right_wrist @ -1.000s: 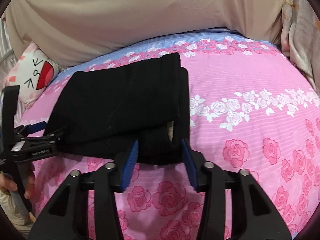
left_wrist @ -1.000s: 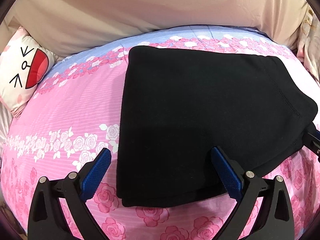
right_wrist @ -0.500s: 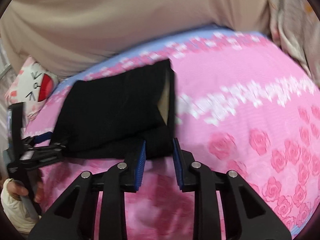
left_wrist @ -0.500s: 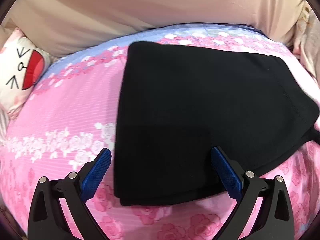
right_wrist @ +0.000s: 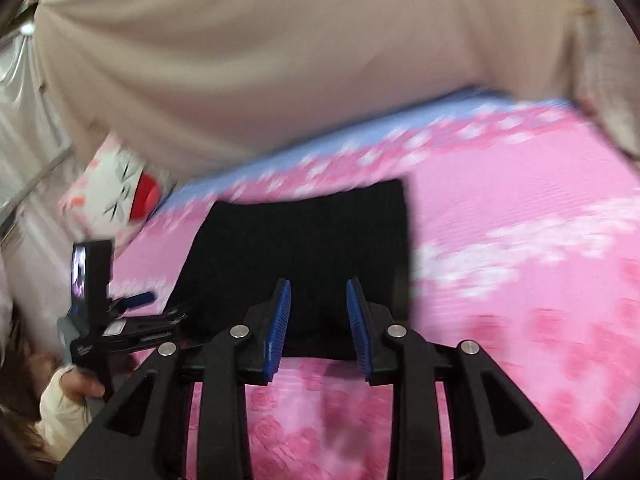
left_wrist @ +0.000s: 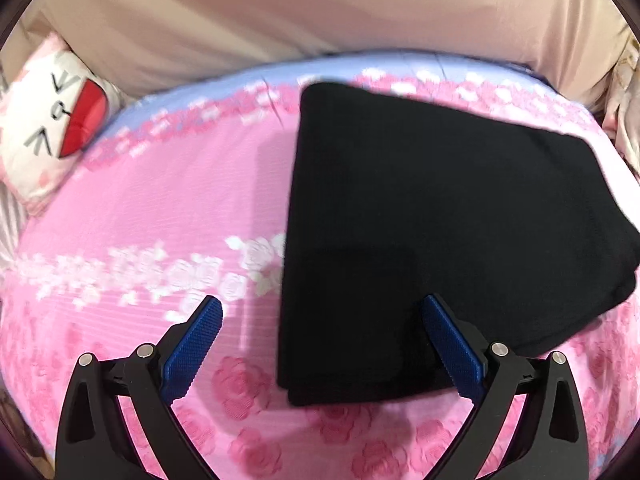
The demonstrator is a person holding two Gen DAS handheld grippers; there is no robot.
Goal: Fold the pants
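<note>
The black pants [left_wrist: 460, 232] lie folded into a thick rectangle on the pink rose-print bed sheet [left_wrist: 168, 208]. My left gripper [left_wrist: 320, 332] is open wide and empty, hovering over the near left corner of the pants. In the right wrist view the pants [right_wrist: 304, 248] lie just beyond my right gripper [right_wrist: 318, 308], whose blue pads [right_wrist: 280, 320] stand partly apart with nothing clearly between them. The left gripper [right_wrist: 120, 320] also shows at the left of that view, beside the pants' left edge.
A white cartoon-face pillow [left_wrist: 52, 120] lies at the bed's far left corner. A beige curtain [left_wrist: 320, 12] hangs behind the bed. Patterned fabric [left_wrist: 624, 120] hangs at the right edge. Open pink sheet [right_wrist: 520, 240] lies right of the pants.
My right gripper closed on the near right part of the pants, then opened partly and pulled back and up. The lifted flap now lies flat. My left gripper shifted left, still open.
</note>
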